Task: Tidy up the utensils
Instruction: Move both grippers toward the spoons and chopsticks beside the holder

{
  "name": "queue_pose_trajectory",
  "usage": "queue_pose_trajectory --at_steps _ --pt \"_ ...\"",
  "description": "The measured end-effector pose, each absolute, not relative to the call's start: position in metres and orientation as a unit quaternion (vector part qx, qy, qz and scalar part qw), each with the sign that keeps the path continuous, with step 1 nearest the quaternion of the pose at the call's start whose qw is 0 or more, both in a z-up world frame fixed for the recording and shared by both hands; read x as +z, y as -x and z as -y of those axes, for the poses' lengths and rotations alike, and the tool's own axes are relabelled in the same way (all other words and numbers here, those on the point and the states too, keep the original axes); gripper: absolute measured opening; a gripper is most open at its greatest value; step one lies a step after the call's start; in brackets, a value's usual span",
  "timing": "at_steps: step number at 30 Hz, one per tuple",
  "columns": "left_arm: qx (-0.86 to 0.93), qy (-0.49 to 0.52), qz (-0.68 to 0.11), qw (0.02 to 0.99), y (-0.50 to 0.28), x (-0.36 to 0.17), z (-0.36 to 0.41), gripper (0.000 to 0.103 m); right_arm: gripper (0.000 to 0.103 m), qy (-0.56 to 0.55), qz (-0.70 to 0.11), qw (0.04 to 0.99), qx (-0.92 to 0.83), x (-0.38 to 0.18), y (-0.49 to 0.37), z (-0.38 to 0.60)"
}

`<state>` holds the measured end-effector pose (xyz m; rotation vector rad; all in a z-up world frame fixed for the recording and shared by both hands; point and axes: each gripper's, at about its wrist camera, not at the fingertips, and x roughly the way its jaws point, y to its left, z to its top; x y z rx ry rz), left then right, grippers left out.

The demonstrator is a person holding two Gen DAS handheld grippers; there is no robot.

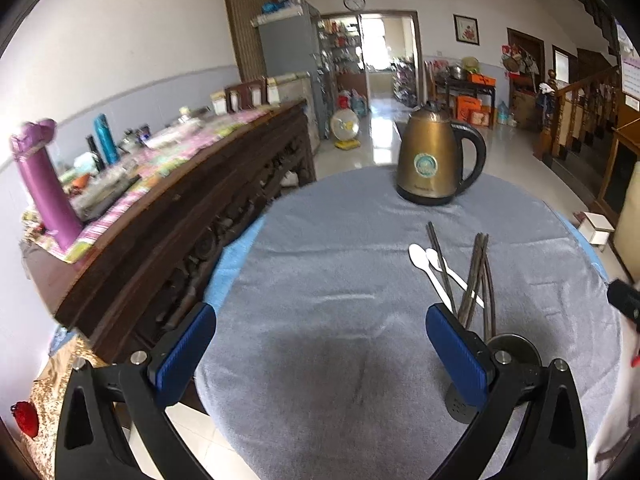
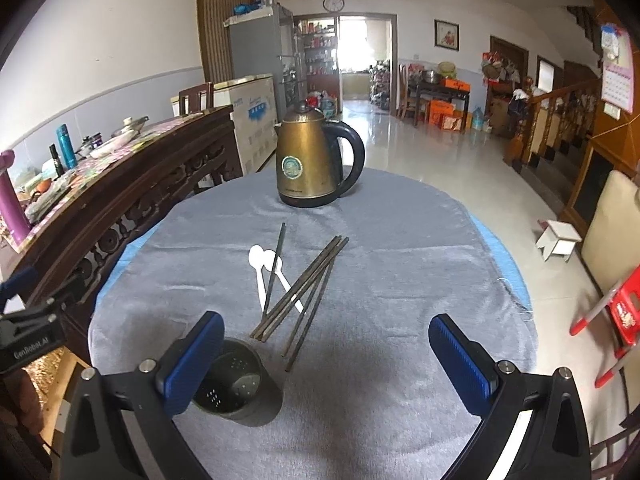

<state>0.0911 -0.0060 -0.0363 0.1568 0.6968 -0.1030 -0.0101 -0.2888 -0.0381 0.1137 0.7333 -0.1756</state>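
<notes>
Hovering over the grey-clothed desk (image 2: 400, 280), both the left tongs (image 1: 320, 348) and the right tongs (image 2: 326, 356) are spread wide with nothing held. Nearest the right tongs, a dark perforated holder cup (image 2: 236, 384) stands upright just beside its left finger, and just beyond the cup a loose bunch of dark chopsticks (image 2: 304, 292) lies fanned on the cloth. Beyond the cup too, slightly left of the bunch, two white spoons (image 2: 262, 268) lie with one chopstick across them, and farthest from the cup stands a brass-coloured kettle (image 2: 316, 160), well apart from the utensils.
</notes>
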Motion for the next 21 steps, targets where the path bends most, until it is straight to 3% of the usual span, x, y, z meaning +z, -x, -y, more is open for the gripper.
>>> queue_pose_trajectory --at_steps 8,11,14,21 --pt "-0.107 -0.058 -0.425 0.897 -0.153 -0.063 0.01 0.103 0.103 -0.165 -0.41 0.895 -0.062 -0.068 -0.048 0.344" --pt "-0.126 -0.047 -0.447 0.884 -0.183 -0.07 0.017 0.103 0.099 -0.221 -0.429 0.875 -0.047 -0.088 -0.076 0.364" --pt "-0.137 -0.041 -0.463 0.875 -0.214 -0.075 0.025 0.103 0.09 -0.262 -0.446 0.856 -0.027 -0.11 -0.11 0.38" --pt "-0.17 -0.013 -0.503 0.848 -0.289 -0.089 0.052 0.088 0.062 -0.35 -0.467 0.812 -0.019 -0.157 -0.187 0.416"
